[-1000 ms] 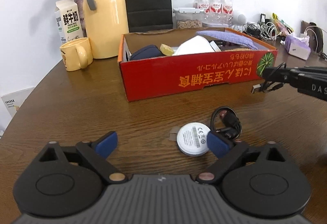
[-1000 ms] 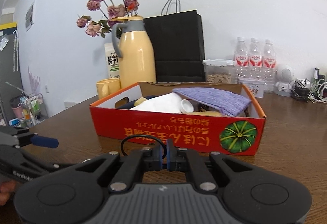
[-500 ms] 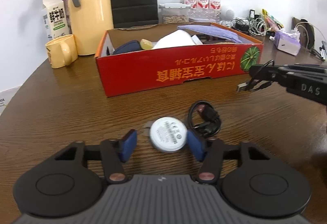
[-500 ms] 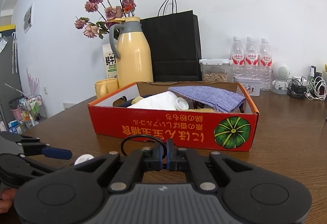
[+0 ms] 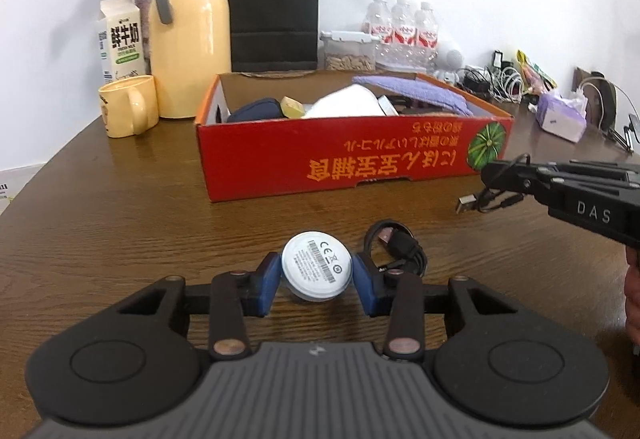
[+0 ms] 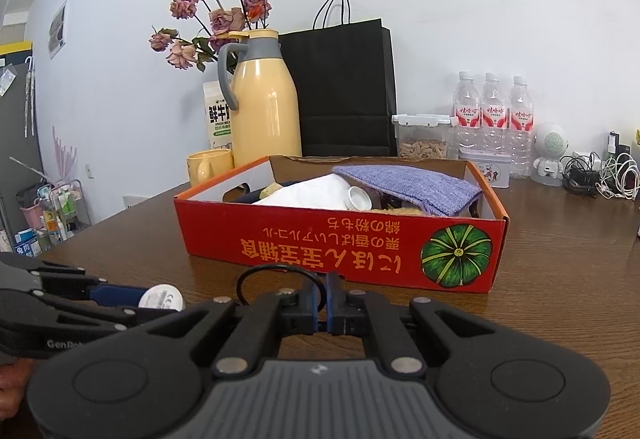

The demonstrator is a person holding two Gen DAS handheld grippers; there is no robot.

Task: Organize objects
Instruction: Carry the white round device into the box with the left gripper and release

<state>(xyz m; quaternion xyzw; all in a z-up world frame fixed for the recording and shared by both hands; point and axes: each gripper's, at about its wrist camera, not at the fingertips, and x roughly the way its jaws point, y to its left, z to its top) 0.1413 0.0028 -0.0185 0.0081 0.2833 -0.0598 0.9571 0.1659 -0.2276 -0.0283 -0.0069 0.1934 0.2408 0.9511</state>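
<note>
Tools: left closing around one puck, apparently touching.

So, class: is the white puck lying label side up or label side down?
Label side up. The puck lies flat on the table, its printed barcode and marks facing upward, between the closing left gripper's blue pads.

— Left gripper? 
— Low over the table, its 2 blue pads closing against a white round puck.
— Right gripper? 
— Jaws clamped together on a thin black cable, held level, a hand behind it.
</note>
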